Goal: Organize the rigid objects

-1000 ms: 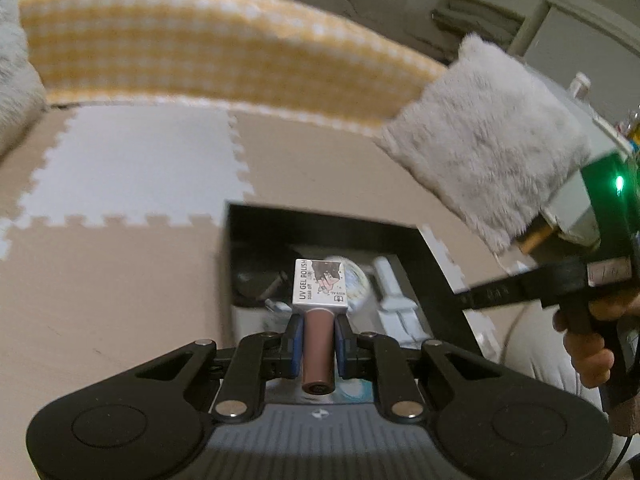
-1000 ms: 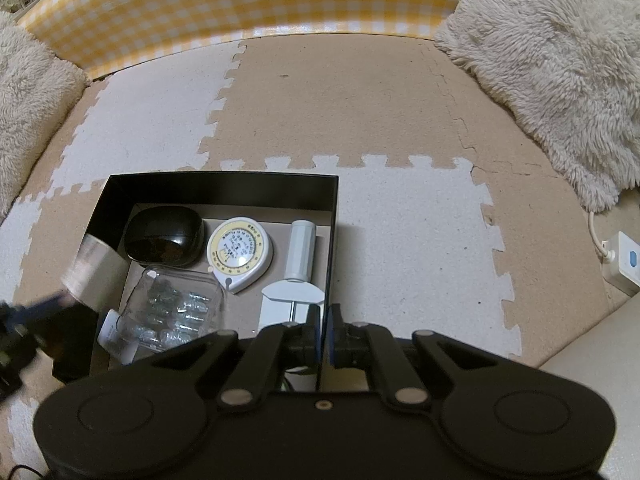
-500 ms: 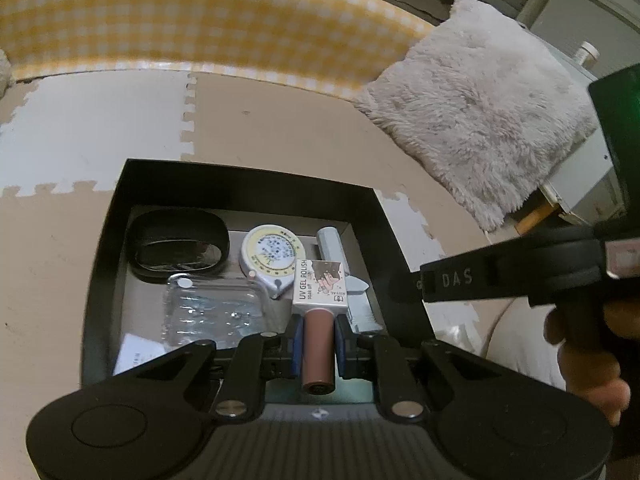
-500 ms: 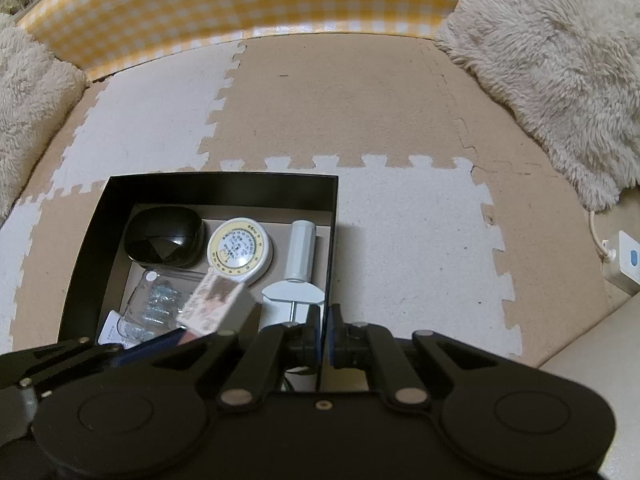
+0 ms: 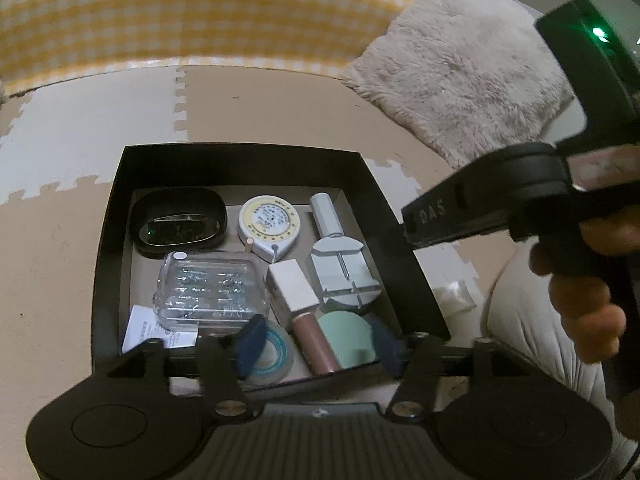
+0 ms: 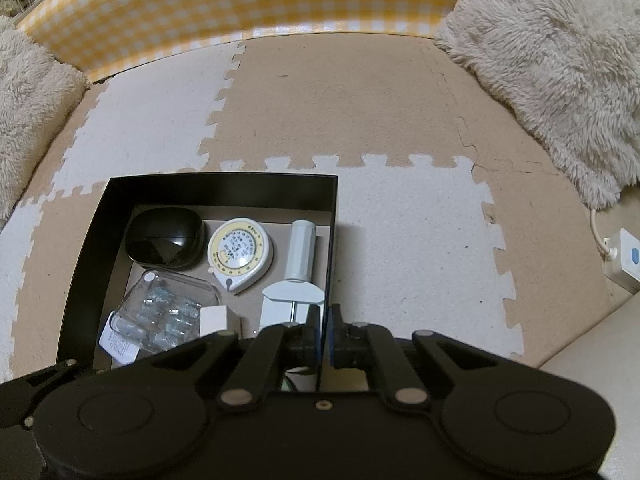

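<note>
A black box sits on the foam mat and holds several objects. The gel polish bottle, white cap and brown body, lies in it between the clear plastic case and a white tool. My left gripper is open, its blue pads on either side of the bottle, not touching it. A black oval case, a round tape measure, a tape roll and a mint round object also lie in the box. My right gripper is shut and empty over the box's right wall.
Fluffy cushions lie at the right and left. A yellow checked wall borders the mat at the back. A white power strip lies at the far right. The right gripper's body hangs over the box's right side.
My left gripper lowered the gel polish bottle into the box and opened, letting it go. The right gripper has not moved.
</note>
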